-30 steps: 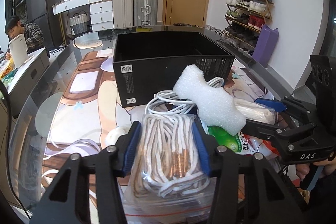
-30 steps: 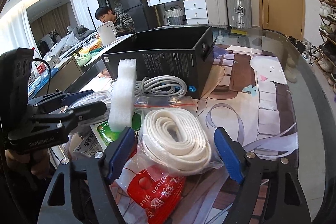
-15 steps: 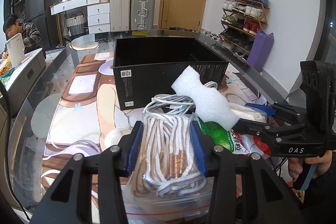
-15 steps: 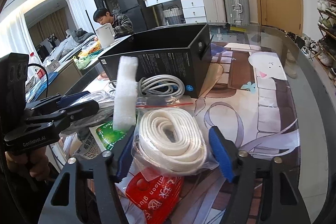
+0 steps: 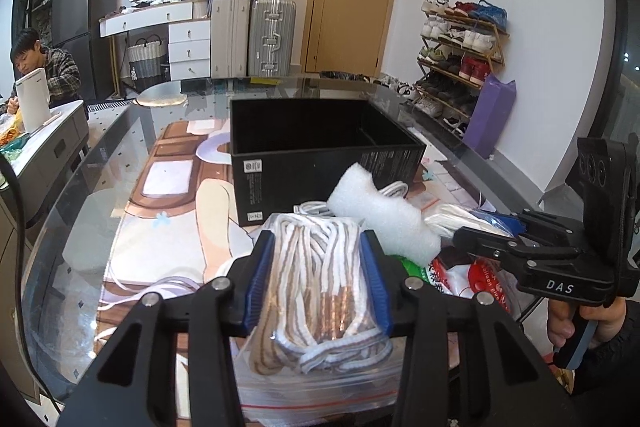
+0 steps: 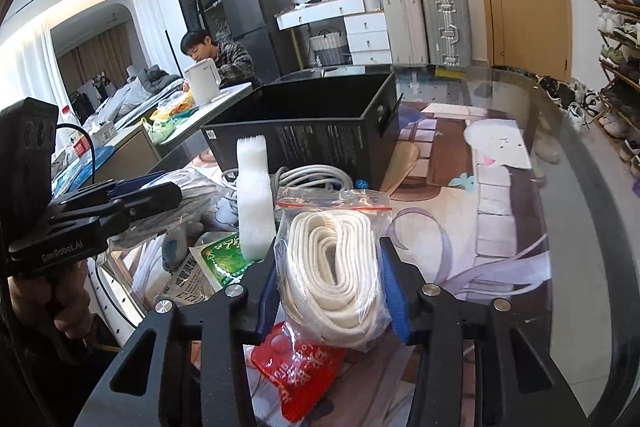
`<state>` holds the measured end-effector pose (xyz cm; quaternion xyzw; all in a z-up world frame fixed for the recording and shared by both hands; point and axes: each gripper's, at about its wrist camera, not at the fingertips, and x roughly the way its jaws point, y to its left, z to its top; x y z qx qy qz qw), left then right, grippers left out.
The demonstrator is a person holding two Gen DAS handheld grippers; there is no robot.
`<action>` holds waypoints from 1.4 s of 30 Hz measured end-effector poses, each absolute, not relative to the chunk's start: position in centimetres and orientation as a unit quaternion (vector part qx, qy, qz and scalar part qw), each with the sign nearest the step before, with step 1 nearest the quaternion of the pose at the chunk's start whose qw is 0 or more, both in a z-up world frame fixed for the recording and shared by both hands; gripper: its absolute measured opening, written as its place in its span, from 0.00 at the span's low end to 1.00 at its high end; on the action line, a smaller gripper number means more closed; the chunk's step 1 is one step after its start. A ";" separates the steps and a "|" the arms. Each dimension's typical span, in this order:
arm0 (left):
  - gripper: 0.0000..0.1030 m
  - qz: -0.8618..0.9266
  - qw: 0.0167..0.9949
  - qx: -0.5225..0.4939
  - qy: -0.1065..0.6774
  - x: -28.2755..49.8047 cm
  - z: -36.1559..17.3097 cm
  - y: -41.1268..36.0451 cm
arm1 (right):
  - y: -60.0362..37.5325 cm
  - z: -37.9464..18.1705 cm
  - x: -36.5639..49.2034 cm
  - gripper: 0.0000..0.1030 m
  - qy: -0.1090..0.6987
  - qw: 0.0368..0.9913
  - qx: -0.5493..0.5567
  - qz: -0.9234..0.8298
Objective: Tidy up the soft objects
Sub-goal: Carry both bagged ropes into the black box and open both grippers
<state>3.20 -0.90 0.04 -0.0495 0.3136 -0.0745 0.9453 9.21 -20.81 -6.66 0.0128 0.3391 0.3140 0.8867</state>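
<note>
My left gripper (image 5: 318, 247) is shut on a clear zip bag of white-and-brown cord (image 5: 320, 283), held above the table's near edge. My right gripper (image 6: 330, 251) is shut on a clear zip bag of coiled white rope (image 6: 336, 267). It also shows in the left wrist view (image 5: 486, 227), to the right. The left gripper shows in the right wrist view (image 6: 148, 189) at the left. An open black box (image 5: 316, 147) stands just behind the pile, also in the right wrist view (image 6: 316, 131). A white foam block (image 5: 384, 211) lies on the pile; in the right wrist view (image 6: 252, 203) it looks upright.
A coiled white cable (image 6: 316, 175) lies against the box. A green packet (image 6: 218, 259) and a red packet (image 6: 298, 367) lie under the bags. The glass table (image 5: 80, 227) carries a printed mat. A seated person (image 6: 208, 55) is at a far desk.
The right gripper has closed from wide open onto the white rope bag. The left gripper has tightened on the cord bag and both have risen slightly.
</note>
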 end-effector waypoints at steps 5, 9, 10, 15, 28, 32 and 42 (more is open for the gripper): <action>0.41 -0.071 0.950 -0.055 0.298 2.6 0.9 -0.4 | -21.5 -5.3 8.4 0.44 0.320 0.896 0.018 0.306; 0.41 -0.068 0.954 -0.054 0.286 2.2 1.7 -0.2 | -21.9 -3.8 7.8 0.44 0.296 0.907 0.016 0.301; 0.41 -0.067 0.956 -0.053 0.281 2.1 2.0 -0.1 | -21.9 -3.4 7.7 0.44 0.290 0.909 0.014 0.300; 0.41 -0.065 0.959 -0.049 0.270 2.3 2.8 0.2 | -21.5 -1.6 7.4 0.44 0.271 0.914 0.000 0.302; 0.41 -0.056 0.966 -0.028 0.249 5.7 5.2 0.3 | -19.0 0.9 9.1 0.44 0.257 0.915 -0.024 0.311; 0.41 -0.056 0.968 -0.021 0.244 7.1 5.6 0.1 | -18.3 1.4 10.2 0.44 0.258 0.913 -0.029 0.314; 0.41 -0.055 0.968 -0.018 0.243 10.8 6.0 0.1 | -16.5 1.6 13.3 0.44 0.272 0.909 -0.036 0.313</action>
